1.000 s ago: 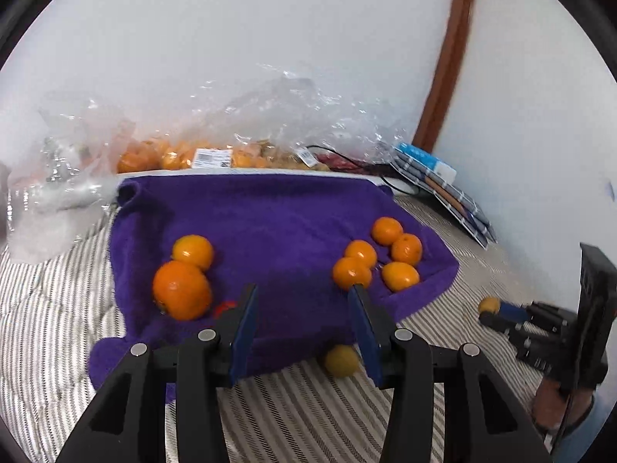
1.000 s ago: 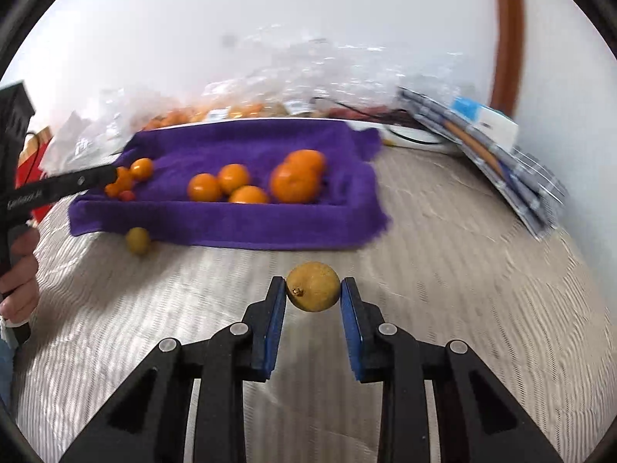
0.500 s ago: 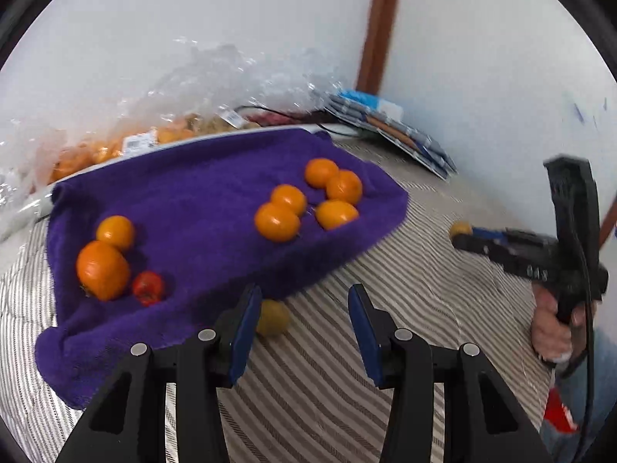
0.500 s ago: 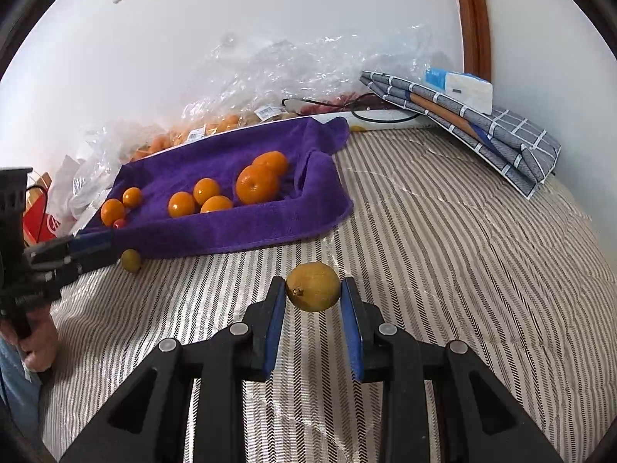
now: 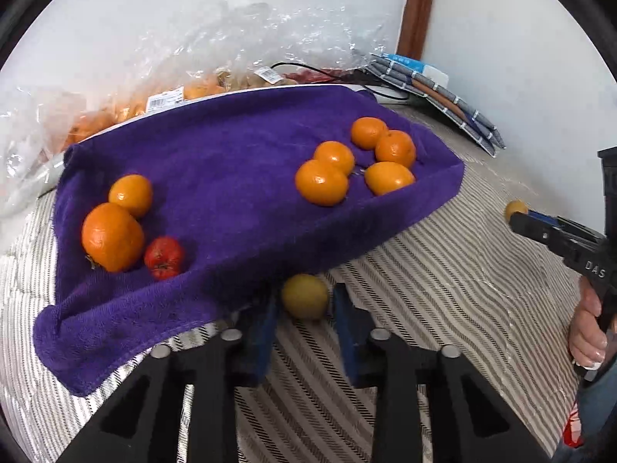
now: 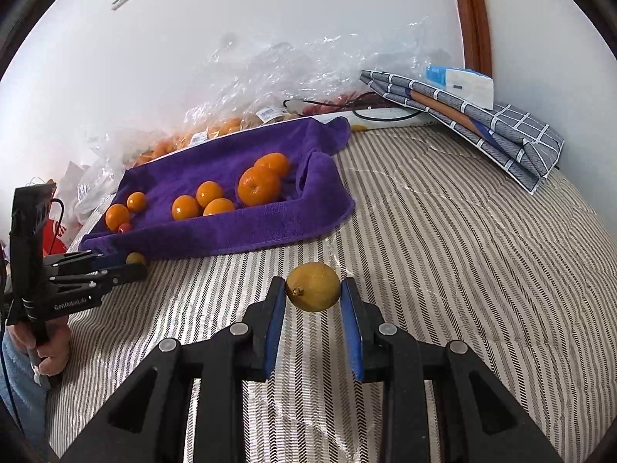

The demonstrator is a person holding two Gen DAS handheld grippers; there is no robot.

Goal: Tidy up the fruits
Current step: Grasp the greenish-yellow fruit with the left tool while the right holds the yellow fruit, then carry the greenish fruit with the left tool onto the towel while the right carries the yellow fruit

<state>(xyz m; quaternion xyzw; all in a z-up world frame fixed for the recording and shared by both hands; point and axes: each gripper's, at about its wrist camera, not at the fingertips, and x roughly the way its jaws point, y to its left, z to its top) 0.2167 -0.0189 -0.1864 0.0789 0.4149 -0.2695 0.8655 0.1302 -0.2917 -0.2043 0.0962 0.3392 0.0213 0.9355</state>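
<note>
Left hand-held gripper (image 5: pixel 304 310) has its blue pads closed on either side of a small, round yellow-green fruit (image 5: pixel 304 296) that lies on the striped bed cover (image 5: pixel 443 289), just beside the front hem of the rumpled purple towel (image 5: pixel 239 169). Right hand-held gripper (image 6: pixel 313 301) is clamped on a similar yellow fruit with a stem nub (image 6: pixel 313 286), holding it clear above the cover. Both fruits look light and firm-skinned, with a smooth rind that could squirt out of flat pads (a lemon-like shape, by the look of it), so the hold belongs across the widest middle, as now. Orange mandarins (image 5: pixel 322 182) and one small red tomato (image 5: pixel 164 257) already sit on the towel.
</note>
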